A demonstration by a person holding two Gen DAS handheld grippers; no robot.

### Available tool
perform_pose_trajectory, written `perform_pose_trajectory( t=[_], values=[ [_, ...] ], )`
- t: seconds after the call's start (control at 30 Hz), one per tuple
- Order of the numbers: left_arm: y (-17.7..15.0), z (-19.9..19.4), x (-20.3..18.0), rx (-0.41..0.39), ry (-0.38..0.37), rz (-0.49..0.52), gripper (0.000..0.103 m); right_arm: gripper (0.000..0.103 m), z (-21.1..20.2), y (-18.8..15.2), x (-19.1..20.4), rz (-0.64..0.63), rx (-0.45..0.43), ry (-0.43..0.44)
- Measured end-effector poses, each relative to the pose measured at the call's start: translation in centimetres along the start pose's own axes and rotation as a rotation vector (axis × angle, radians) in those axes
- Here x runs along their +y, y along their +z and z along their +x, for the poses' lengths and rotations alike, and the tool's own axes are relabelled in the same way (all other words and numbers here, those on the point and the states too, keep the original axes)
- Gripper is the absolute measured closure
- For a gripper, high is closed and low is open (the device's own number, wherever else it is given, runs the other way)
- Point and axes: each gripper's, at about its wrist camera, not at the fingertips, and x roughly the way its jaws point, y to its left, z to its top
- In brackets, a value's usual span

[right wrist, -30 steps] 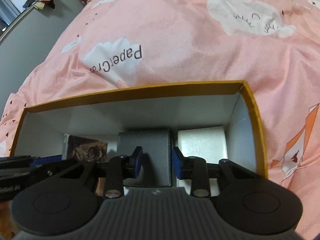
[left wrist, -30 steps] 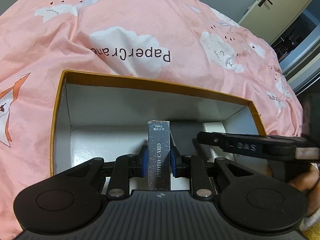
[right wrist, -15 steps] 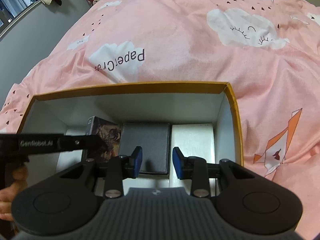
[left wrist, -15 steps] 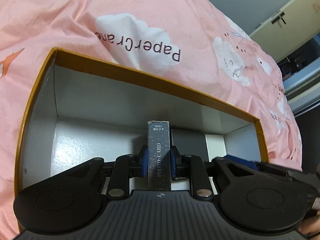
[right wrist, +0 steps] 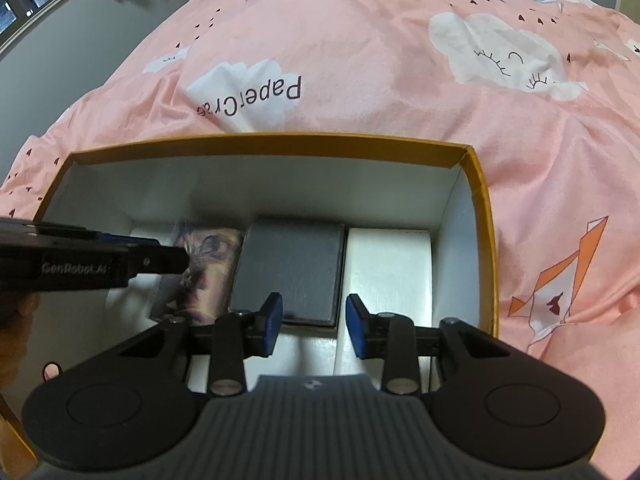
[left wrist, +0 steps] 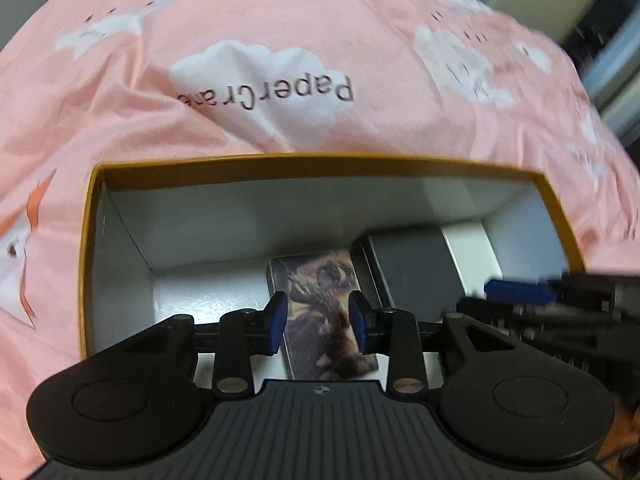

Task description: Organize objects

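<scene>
The card box (left wrist: 324, 312) with the picture on it lies flat on the floor of the big box (left wrist: 304, 164), in the lower middle of the frame, beside a dark box (right wrist: 292, 268) and a white box (right wrist: 386, 268). The left claw (left wrist: 318, 322) is open around it and holds nothing. The right claw (right wrist: 314, 322) is open and empty too. The putting-down step looks done. Next, lift the left claw straight up.

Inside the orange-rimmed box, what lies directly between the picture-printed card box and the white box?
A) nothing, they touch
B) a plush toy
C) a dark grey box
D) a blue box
C: in the right wrist view the dark grey box lies flat between the picture-printed card box and the white box.
</scene>
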Motion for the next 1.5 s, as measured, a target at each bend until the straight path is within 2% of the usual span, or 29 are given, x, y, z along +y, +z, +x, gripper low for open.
perform_pose_trajectory(
  t=[0.1, 0.2, 0.33, 0.43, 0.5, 0.6, 0.63, 0.67, 0.77, 0.9, 0.97, 1.13, 1.23, 1.3, 1.37, 1.5],
  values=[
    [-0.5, -0.1, -1.1, 0.039, 0.030, 0.155, 0.052, 0.062, 0.1, -0.1, 0.3, -0.033, 0.015, 0.004],
    [-1.6, 0.2, -2.5, 0.095, 0.069, 0.343, 0.051, 0.059, 0.3, -0.3, 0.8, -0.087, 0.031, -0.002],
    [-2.7, 1.0, -3.9, 0.150, 0.101, 0.497, 0.051, 0.057, 0.6, -0.5, 1.4, -0.168, 0.053, -0.017],
    [-2.8, 1.6, -4.8, 0.140, 0.125, 0.556, 0.051, 0.056, 1.0, -0.5, 1.6, -0.207, 0.060, -0.034],
    [-2.6, 1.8, -5.1, 0.132, 0.114, 0.569, 0.054, 0.056, 1.1, -0.5, 1.5, -0.214, 0.063, -0.036],
    [-2.2, 1.8, -5.4, 0.102, 0.094, 0.589, 0.060, 0.056, 1.4, -0.4, 1.4, -0.217, 0.070, -0.036],
    [-2.1, 1.7, -5.5, 0.088, 0.082, 0.598, 0.068, 0.056, 1.4, -0.4, 1.5, -0.218, 0.074, -0.036],
    [-2.0, 1.7, -5.7, 0.079, 0.083, 0.609, 0.070, 0.056, 1.5, -0.4, 1.5, -0.221, 0.077, -0.034],
    [-1.8, 2.0, -6.2, 0.065, 0.104, 0.646, 0.071, 0.056, 1.7, -0.3, 1.7, -0.239, 0.077, -0.040],
    [-1.6, 1.9, -6.3, 0.079, 0.098, 0.630, 0.069, 0.056, 1.8, -0.3, 1.7, -0.245, 0.076, -0.042],
    [-1.3, 1.9, -6.0, 0.089, 0.086, 0.598, 0.053, 0.055, 1.8, -0.4, 1.7, -0.247, 0.074, -0.041],
    [0.4, 3.5, -4.5, 0.160, 0.060, 0.391, 0.053, 0.055, 1.8, -0.2, 1.5, -0.230, 0.071, -0.029],
    [1.1, 4.4, -3.5, 0.189, 0.020, 0.261, 0.053, 0.055, 1.8, -0.2, 1.5, -0.232, 0.071, -0.029],
    [1.4, 4.8, -3.4, 0.188, 0.014, 0.220, 0.054, 0.055, 1.8, -0.1, 1.5, -0.230, 0.070, -0.026],
    [1.8, 5.1, -3.2, 0.174, 0.003, 0.204, 0.063, 0.055, 1.8, -0.1, 1.5, -0.225, 0.070, -0.022],
    [2.0, 5.5, -3.3, 0.163, 0.008, 0.161, 0.063, 0.055, 1.9, 0.0, 1.5, -0.225, 0.072, -0.022]
  ],
)
